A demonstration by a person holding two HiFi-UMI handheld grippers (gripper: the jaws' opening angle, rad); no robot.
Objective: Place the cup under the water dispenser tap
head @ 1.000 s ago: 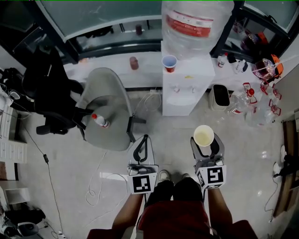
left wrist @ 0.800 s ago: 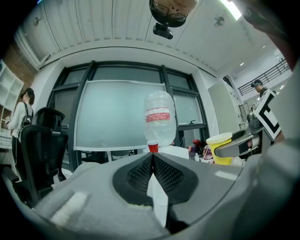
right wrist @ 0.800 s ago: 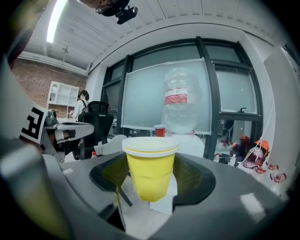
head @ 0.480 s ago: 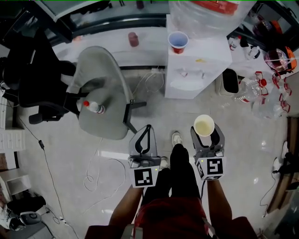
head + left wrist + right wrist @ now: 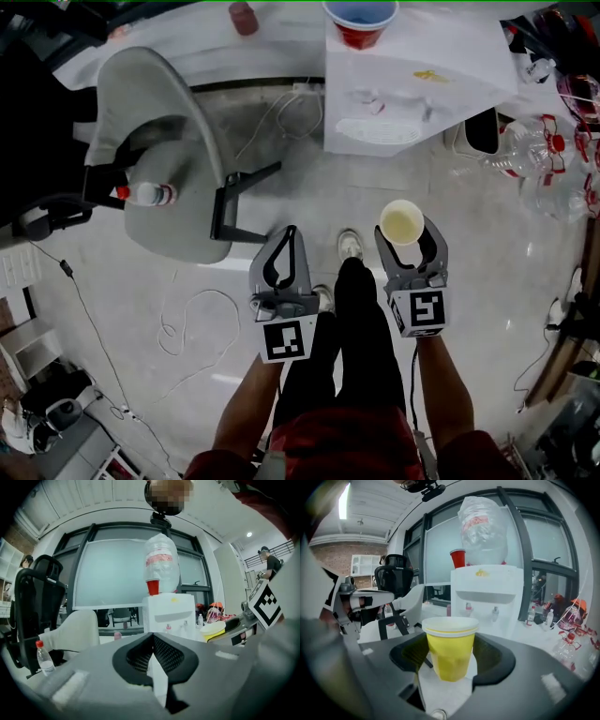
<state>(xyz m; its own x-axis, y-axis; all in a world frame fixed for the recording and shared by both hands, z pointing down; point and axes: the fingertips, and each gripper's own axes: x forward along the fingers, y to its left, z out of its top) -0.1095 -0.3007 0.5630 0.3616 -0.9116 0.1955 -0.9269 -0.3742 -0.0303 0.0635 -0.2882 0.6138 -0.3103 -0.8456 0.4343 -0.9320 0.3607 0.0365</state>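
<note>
A yellow paper cup (image 5: pixel 401 222) stands upright between the jaws of my right gripper (image 5: pixel 406 234), which is shut on it. In the right gripper view the cup (image 5: pixel 449 660) fills the gap of that gripper (image 5: pixel 456 644), and the white water dispenser (image 5: pixel 487 597) with its two taps (image 5: pixel 468 607) lies ahead, still some way off. From the head view the dispenser (image 5: pixel 412 84) is at the top, beyond the cup. My left gripper (image 5: pixel 285 236) is beside the right one, shut and empty; its tips (image 5: pixel 152 637) meet.
A red cup (image 5: pixel 361 19) sits on top of the dispenser beside the large water bottle (image 5: pixel 483 527). A grey office chair (image 5: pixel 159 159) with a small plastic bottle (image 5: pixel 145 194) on its seat stands to the left. Cables (image 5: pixel 192 323) lie on the floor. Empty bottles (image 5: pixel 548 159) clutter the right.
Both grippers have come down and forward together, and the dispenser now looks larger and closer. The yellow cup has stayed in the right gripper. The left gripper has stayed shut.
</note>
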